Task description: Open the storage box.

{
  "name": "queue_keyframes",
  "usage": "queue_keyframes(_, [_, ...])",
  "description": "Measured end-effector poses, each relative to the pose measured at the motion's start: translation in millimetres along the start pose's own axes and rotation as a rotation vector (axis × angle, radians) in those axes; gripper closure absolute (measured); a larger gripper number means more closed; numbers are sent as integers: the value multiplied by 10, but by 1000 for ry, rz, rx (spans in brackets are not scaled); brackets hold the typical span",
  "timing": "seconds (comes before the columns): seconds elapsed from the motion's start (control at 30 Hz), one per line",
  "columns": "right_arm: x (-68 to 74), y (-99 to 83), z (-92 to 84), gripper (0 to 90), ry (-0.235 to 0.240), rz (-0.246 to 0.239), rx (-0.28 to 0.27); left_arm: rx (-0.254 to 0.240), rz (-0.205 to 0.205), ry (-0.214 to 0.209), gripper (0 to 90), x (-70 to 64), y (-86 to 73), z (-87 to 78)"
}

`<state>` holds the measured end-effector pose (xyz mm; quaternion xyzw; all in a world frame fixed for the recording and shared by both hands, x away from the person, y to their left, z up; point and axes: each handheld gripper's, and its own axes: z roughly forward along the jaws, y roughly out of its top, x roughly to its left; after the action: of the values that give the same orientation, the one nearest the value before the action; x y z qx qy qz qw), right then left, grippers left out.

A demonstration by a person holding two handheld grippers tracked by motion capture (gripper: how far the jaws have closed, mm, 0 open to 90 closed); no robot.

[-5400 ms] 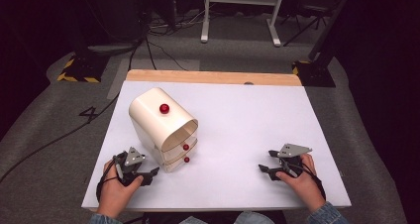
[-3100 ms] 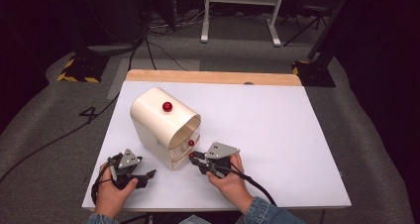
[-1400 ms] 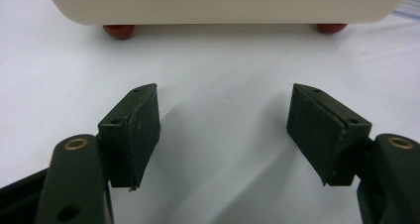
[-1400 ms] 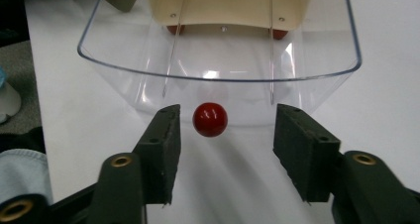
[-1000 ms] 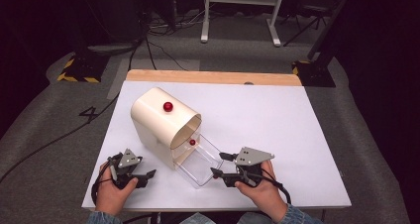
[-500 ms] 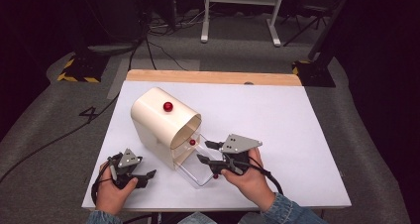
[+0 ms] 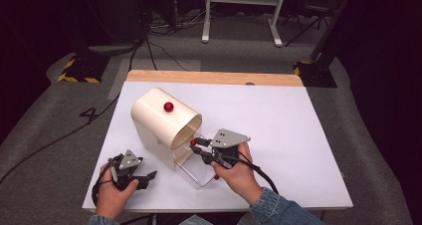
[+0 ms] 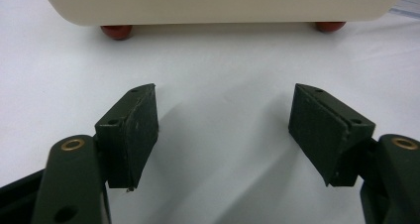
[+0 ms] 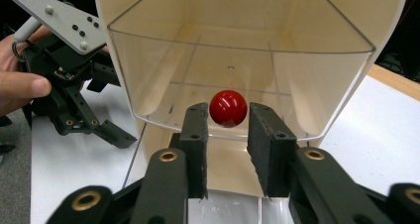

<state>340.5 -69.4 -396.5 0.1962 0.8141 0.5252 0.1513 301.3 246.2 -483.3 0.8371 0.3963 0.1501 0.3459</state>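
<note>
A red knob on the front of a clear drawer sits between the jaws of the right gripper, which stand narrowly apart on either side of it; whether the pads actually press on it cannot be told. The drawer belongs to a cream cabinet with a rounded top, just ahead of those jaws on the white tabletop. The left gripper rests near the cabinet's side, its jaws spread wide and holding nothing.
</note>
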Motion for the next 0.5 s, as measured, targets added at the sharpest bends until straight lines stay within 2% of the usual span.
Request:
queue_keyframes(0.33, [42, 1, -86, 746, -16, -34, -15, 0, -1, -1, 278, 3, 0, 0])
queue_keyframes(0.5, [77, -25, -325, 745, -8, -32, -28, 0, -4, -4, 278, 7, 2, 0])
